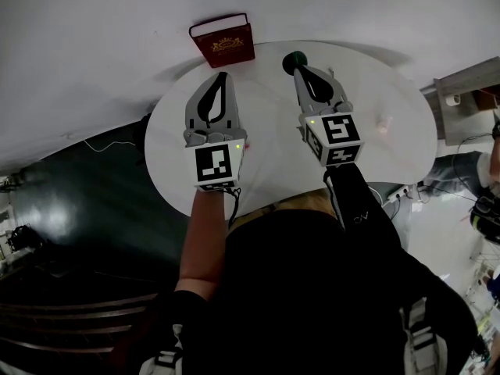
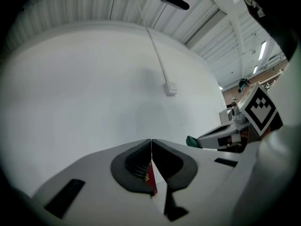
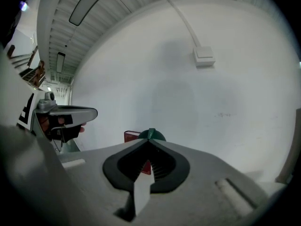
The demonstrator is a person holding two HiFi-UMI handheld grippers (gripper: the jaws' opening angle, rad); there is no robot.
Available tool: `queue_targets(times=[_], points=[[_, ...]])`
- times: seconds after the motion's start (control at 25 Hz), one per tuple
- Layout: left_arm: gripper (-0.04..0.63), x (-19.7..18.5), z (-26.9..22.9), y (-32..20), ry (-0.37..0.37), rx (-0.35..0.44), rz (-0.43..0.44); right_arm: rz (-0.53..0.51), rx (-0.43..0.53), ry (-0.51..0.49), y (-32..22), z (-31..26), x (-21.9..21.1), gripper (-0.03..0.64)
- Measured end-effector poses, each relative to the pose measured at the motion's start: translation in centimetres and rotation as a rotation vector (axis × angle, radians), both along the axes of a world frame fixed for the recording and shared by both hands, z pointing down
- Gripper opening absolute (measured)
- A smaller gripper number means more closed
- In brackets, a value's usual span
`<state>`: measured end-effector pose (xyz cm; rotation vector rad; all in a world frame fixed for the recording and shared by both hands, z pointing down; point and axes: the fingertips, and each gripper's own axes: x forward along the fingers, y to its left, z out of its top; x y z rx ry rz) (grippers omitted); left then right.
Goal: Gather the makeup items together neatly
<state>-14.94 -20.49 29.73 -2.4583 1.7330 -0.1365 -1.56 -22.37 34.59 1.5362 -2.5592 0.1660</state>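
while both tools hang side by side above the round white tabletop point(image 1: 398, 84), each has its jaws drawn together. the left tool point(image 1: 223, 76) is closed and empty. in the left gripper view its jaws meet along one thin line, and only a sliver of dark red shows through the small gap beneath that line.

that red belongs to a dark red case point(image 1: 223, 44) with a gold emblem. it sits straight ahead of the left tool's tips and apart from them, at the far edge of the tabletop by the white wall.

the right tool point(image 1: 299, 67) is closed on a round dark green makeup item point(image 1: 292, 58). in the right gripper view a thin green edge shows pinched at the very tips, with the item's green dome point(image 3: 159, 135) bulging just beyond them. from this tool the red case lies ahead and to the left, close beside the green item, though i cannot tell whether they touch.

out to the right of the right tool, well apart from it, a small pale pink thing point(image 1: 383, 122) lies on the tabletop, too small to identify.
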Motion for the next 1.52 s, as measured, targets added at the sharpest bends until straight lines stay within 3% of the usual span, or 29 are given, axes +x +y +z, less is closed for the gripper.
queue_targets(times=[0.56,0.68,0.88,1.0,1.16,1.4,1.52], points=[[0.009,-3.6,2.0,1.8,0.017,-0.069,-0.052,-0.100,-0.349,0.105,2.8,15.1,-5.6,0.005],[0.009,-4.6,2.1,1.9,0.021,-0.038,-0.072,-0.117,-0.413,0.131,3.4,18.1,-6.3,0.005],[0.009,-6.1,3.9,2.8,-0.031,-0.090,-0.107,-0.145,-0.504,0.194,5.0,22.7,-7.1,0.005],[0.009,-6.0,3.5,3.1,0.005,-0.069,-0.100,-0.152,-0.545,0.208,5.6,24.6,-7.3,0.005],[0.009,-6.9,4.7,3.7,-0.051,-0.137,-0.123,-0.160,-0.577,0.224,6.1,26.3,-7.6,0.005],[0.009,-7.9,5.0,4.2,-0.009,-0.116,-0.136,-0.146,-0.615,0.226,6.4,27.7,-8.1,0.005],[0.009,-8.5,5.8,4.5,-0.036,-0.148,-0.148,-0.130,-0.652,0.241,6.7,28.9,-8.1,0.005]])
